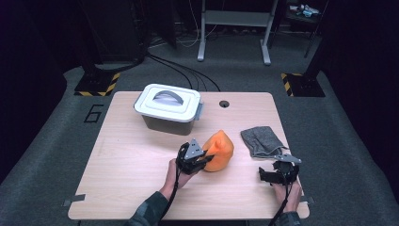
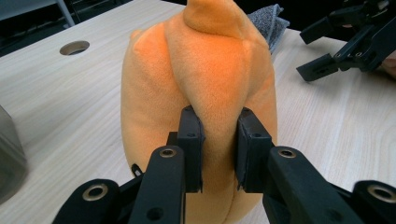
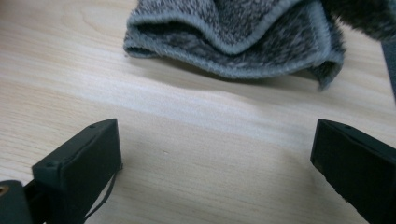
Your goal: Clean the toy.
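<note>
Room: dark floor with cables and yellow-black hazard strips; a metal frame stands beyond the table.
Table: pale wood with a round cable hole near the far edge.
Box: grey, white lid with a handle, at the far left of the table, well apart from both tools.
Plush: orange, soft, rounded with a pointed top; it stands near the table's middle, between the box and the cloth.
Left tool: jaws nearly together and clamped on a fold of the plush; in the left gripper view the two pads pinch the orange fabric from both sides.
Cloth: grey, rumpled, lying flat toward the right edge, near the plush but not touching it.
Right tool: jaws wide apart, nothing between them; it is low over bare wood just in front of the cloth, whose hem lies beyond the pads.
</note>
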### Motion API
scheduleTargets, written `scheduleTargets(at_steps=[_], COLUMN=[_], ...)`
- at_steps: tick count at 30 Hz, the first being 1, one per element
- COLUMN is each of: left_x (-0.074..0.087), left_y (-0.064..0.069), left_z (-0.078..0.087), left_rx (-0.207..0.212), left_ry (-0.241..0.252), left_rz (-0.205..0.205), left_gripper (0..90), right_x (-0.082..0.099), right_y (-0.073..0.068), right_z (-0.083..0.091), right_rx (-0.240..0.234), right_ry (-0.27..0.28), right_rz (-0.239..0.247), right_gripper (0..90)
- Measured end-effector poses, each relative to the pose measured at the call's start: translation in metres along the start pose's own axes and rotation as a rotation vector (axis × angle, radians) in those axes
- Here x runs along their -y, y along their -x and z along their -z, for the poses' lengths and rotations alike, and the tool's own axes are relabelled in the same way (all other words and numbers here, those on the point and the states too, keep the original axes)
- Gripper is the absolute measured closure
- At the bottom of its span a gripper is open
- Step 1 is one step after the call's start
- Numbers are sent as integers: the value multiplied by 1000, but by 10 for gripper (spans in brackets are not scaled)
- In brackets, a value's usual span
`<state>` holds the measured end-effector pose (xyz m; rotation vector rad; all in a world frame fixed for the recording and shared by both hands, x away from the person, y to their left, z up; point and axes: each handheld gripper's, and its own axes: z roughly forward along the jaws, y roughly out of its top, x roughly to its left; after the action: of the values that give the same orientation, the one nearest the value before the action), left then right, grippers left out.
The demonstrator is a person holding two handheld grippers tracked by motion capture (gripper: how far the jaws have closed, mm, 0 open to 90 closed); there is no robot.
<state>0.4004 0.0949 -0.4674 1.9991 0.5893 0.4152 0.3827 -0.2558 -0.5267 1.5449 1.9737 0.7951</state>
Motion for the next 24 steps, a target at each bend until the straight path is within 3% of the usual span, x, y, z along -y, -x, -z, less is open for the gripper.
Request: scheduleTargets(at_steps=[12, 22, 24], left_x=[-6, -7, -6], left_y=[-2, -9, -11], left_z=[12, 38, 43], left_rx=[4, -18, -26], left_ry=[9, 17, 24], left_rz=[19, 29, 31], left_gripper=[767, 767, 767], right_x=[1, 2, 2], right_y=[1, 1, 3], right_z=[0, 1, 2], right_rx=[-10, -19, -32], right_ry=[8, 12, 34], right_rz=[-1, -3, -12], right_gripper=[25, 22, 18])
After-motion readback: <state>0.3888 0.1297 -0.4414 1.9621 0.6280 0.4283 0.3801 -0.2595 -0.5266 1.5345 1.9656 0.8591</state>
